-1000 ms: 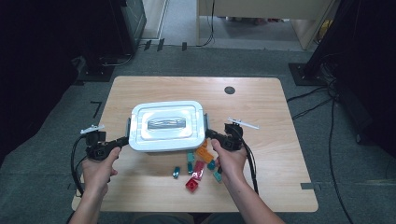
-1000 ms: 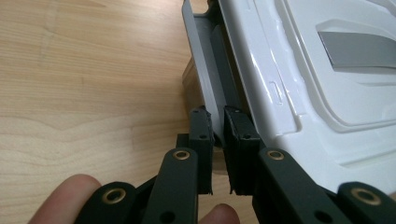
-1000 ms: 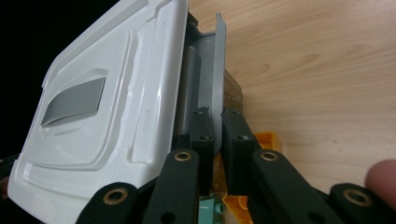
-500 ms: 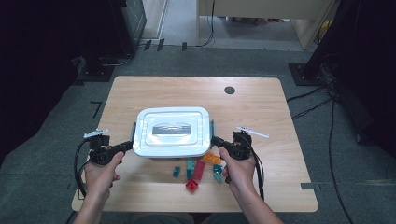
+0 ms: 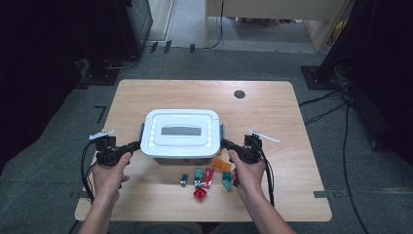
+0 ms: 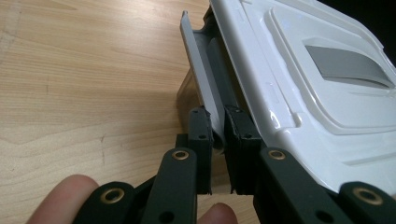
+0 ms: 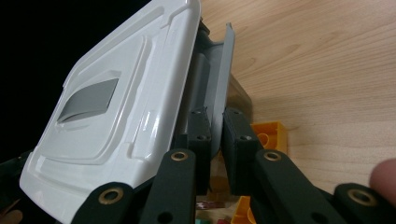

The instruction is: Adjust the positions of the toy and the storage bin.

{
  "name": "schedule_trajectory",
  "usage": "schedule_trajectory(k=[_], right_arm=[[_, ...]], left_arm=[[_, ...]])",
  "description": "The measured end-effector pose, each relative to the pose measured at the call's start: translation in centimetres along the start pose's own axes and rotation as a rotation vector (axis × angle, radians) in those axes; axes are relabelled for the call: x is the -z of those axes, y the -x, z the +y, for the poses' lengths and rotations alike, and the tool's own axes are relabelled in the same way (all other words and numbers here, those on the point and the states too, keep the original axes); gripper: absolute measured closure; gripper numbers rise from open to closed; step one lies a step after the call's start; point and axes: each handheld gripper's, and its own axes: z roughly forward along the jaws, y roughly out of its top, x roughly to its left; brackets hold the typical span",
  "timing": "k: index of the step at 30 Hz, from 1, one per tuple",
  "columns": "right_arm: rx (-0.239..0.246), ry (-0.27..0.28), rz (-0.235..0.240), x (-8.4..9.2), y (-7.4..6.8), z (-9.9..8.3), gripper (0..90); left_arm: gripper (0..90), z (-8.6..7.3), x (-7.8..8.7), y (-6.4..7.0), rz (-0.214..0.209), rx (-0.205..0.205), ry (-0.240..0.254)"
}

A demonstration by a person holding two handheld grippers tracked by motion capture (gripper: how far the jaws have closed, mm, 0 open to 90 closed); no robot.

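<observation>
A white lidded box with a grey latch on each end sits mid-table between my two grippers. My left gripper is shut on the left grey latch, beside the white lid. On the other end, my right gripper is shut on the right grey latch, with the lid to its left. In the left gripper view the left gripper pinches the flap's lower edge. The right gripper does the same on its side. Whether the box rests on the table I cannot tell.
Several small blocks lie in front of the box: an orange one, a teal one, a red one. A yellow block lies just past my right jaws. The wooden table has a dark round hole at the back.
The box and both grippers have shifted a little to the right and toward the person. Both grips on the latches have stayed the same.
</observation>
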Motion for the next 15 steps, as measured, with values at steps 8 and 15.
schedule_trajectory(k=[8, 15], right_arm=[[0.004, 0.018, 0.002, -0.7, 0.0, 0.4, 80.1], [0.111, 0.082, 0.022, 1.2, 0.6, 1.0, 57.8]], left_arm=[[81.2, 0.1, -0.4, -0.3, 0.001, 0.011, 0.038], [59.3, -0.1, 0.7, -0.7, -0.020, 0.019, 0.127]])
